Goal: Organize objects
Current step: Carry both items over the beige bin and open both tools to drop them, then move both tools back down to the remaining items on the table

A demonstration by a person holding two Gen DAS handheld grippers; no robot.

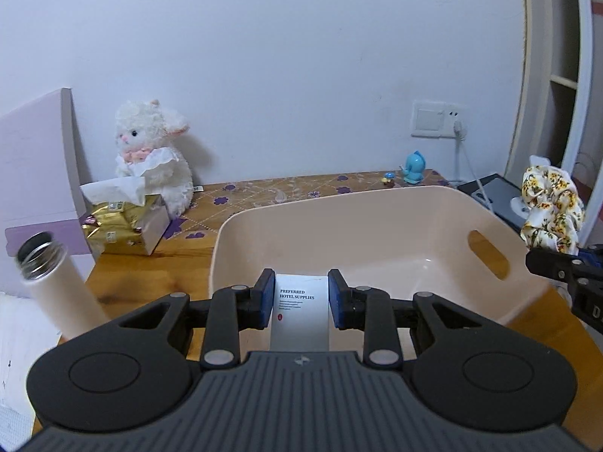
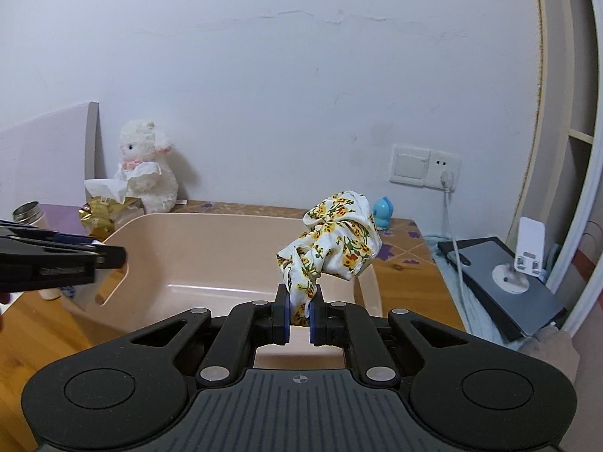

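My left gripper (image 1: 300,299) clamps a white hotel-supplies packet (image 1: 299,314) over the near rim of the beige bin (image 1: 377,226). My right gripper (image 2: 300,314) pinches a floral scrunchie (image 2: 333,243) above the bin's near right side. Risk: thin fabric grip may slip, dropping it outside.

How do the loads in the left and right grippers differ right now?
The left gripper holds a flat, stiff white packet with printed text; the right gripper holds a soft, crumpled floral cloth. The packet stands straight, while the cloth bunches above the pads. Both are by the beige bin.
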